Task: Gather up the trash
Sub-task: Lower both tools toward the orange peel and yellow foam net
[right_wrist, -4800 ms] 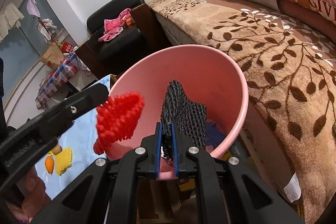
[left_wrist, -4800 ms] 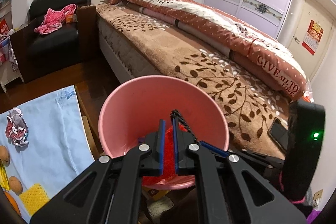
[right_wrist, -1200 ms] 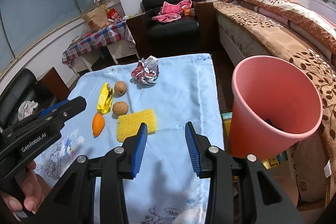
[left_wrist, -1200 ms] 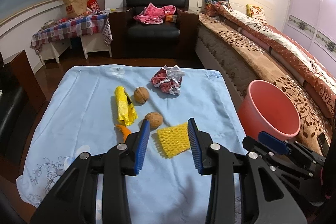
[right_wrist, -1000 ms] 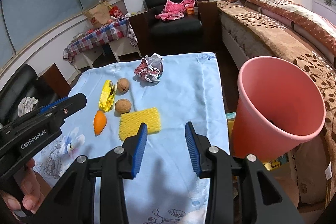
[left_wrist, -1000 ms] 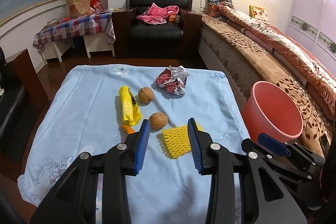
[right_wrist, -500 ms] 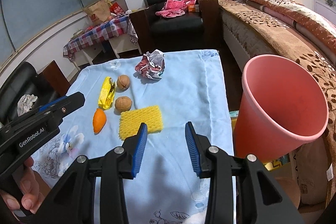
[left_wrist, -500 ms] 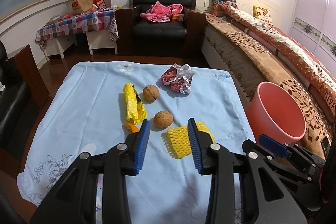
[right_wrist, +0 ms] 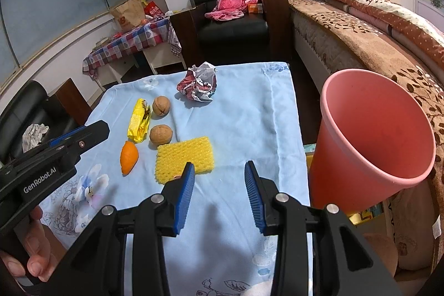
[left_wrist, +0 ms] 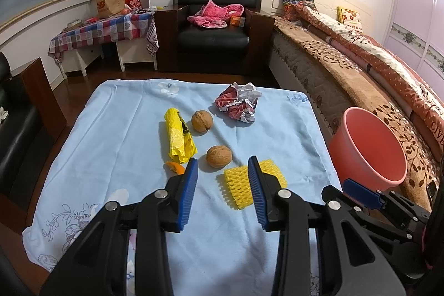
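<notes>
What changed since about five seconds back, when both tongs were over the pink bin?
Both tongs let go: the left tongs dropped the red foam net and the right tongs the black one into the pink bin, then pulled back over the table and now stand open, empty. The yellow foam net, walnuts, yellow wrapper, orange peel and crumpled paper lie where they were.

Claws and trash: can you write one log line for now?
left claw: open, empty | right claw: open, empty | table: net, wrapper, paper | bin: beside table
</notes>
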`<move>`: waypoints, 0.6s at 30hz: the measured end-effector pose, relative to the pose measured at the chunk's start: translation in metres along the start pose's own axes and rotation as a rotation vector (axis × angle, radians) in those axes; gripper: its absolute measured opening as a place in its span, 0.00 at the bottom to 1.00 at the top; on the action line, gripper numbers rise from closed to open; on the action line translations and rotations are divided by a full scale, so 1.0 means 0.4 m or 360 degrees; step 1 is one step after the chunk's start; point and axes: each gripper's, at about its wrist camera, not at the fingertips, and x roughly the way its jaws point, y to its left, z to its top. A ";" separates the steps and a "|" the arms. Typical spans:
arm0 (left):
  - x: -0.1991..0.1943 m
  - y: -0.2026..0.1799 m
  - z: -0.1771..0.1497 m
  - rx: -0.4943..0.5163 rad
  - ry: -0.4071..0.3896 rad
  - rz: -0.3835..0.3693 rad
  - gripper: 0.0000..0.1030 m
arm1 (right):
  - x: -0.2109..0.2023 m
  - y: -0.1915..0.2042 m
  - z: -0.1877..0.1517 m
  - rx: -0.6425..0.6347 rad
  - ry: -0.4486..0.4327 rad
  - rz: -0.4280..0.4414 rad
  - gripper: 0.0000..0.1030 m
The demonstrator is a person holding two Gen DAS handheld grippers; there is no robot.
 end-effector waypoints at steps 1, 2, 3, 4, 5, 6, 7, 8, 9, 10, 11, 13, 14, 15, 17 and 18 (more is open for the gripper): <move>0.000 -0.002 0.001 0.0000 -0.0001 0.0000 0.36 | 0.001 0.000 0.000 0.0001 0.0001 0.0000 0.36; 0.000 0.000 0.000 -0.0001 -0.0001 0.0002 0.36 | 0.000 0.000 0.000 -0.0001 0.0000 0.0000 0.36; 0.002 0.002 -0.002 -0.0002 0.0001 0.0005 0.36 | 0.000 0.000 0.000 -0.0001 0.0000 0.0000 0.36; 0.004 0.003 -0.004 -0.0004 0.0002 0.0008 0.36 | 0.000 0.000 0.000 -0.0001 0.0000 0.0000 0.36; 0.006 0.003 -0.005 -0.0006 0.0003 0.0010 0.36 | 0.000 0.000 0.000 -0.0002 0.0000 0.0001 0.36; 0.007 0.005 -0.007 -0.0008 0.0005 0.0012 0.36 | 0.000 0.001 0.000 -0.0003 0.0000 0.0000 0.36; 0.009 0.004 -0.007 -0.0008 0.0007 0.0016 0.36 | 0.000 0.001 0.000 -0.0003 0.0000 0.0000 0.36; 0.010 0.003 -0.006 -0.0008 0.0008 0.0019 0.36 | 0.000 0.001 0.000 -0.0002 0.0000 0.0000 0.36; 0.011 0.005 -0.008 -0.0009 0.0011 0.0021 0.36 | 0.000 0.001 0.000 -0.0001 0.0001 0.0000 0.36; 0.011 0.005 -0.008 -0.0010 0.0012 0.0024 0.36 | 0.000 0.001 0.000 -0.0001 0.0000 0.0000 0.36; 0.010 0.003 -0.006 -0.0010 0.0013 0.0026 0.36 | 0.000 0.002 0.000 -0.0001 0.0000 0.0000 0.36; 0.009 0.002 -0.006 -0.0010 0.0015 0.0030 0.36 | 0.000 0.002 0.000 -0.0002 0.0000 -0.0001 0.36; 0.008 0.002 -0.007 -0.0011 0.0016 0.0030 0.36 | 0.000 0.002 0.000 -0.0001 0.0000 0.0000 0.36; 0.008 0.002 -0.007 -0.0011 0.0015 0.0031 0.36 | 0.000 0.002 0.000 -0.0002 0.0000 -0.0001 0.36; 0.009 0.002 -0.005 -0.0010 0.0016 0.0030 0.36 | 0.000 0.002 0.000 -0.0002 0.0000 -0.0002 0.36; 0.008 0.003 -0.007 -0.0009 0.0017 0.0030 0.36 | 0.000 0.002 0.001 -0.0001 0.0000 -0.0001 0.36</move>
